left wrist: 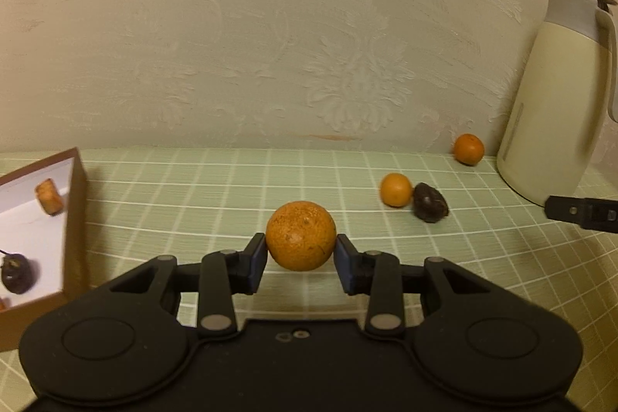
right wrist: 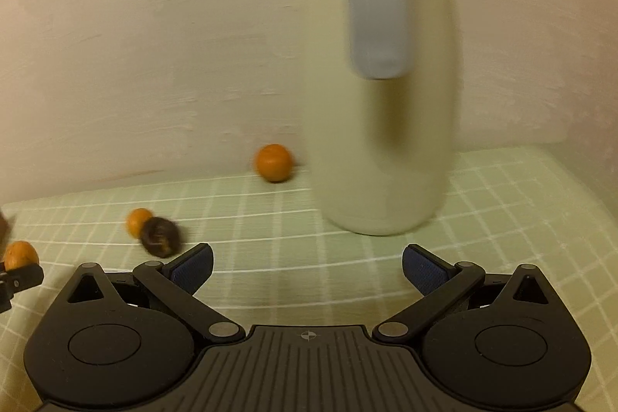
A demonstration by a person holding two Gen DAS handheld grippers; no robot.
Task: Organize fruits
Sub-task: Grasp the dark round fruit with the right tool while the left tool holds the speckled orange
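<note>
My left gripper [left wrist: 300, 257] is shut on a large rough orange [left wrist: 301, 235], held just above the green checked cloth [left wrist: 231, 188]; that orange also shows at the left edge of the right wrist view [right wrist: 20, 254]. A small orange [left wrist: 395, 189] lies touching a dark wrinkled fruit [left wrist: 430, 202]; they also show in the right wrist view [right wrist: 138, 221] [right wrist: 159, 236]. Another small orange [left wrist: 468, 149] [right wrist: 273, 163] lies by the wall. My right gripper [right wrist: 307, 267] is open and empty, facing the jug; one of its fingers [left wrist: 579, 211] shows at the right of the left wrist view.
A brown cardboard box [left wrist: 75, 219] with a white inside stands at the left, holding a tan piece of fruit [left wrist: 49, 197] and a dark fruit [left wrist: 17, 273]. A tall cream thermos jug [left wrist: 556, 103] [right wrist: 382, 141] with a grey handle stands at the right near the wall.
</note>
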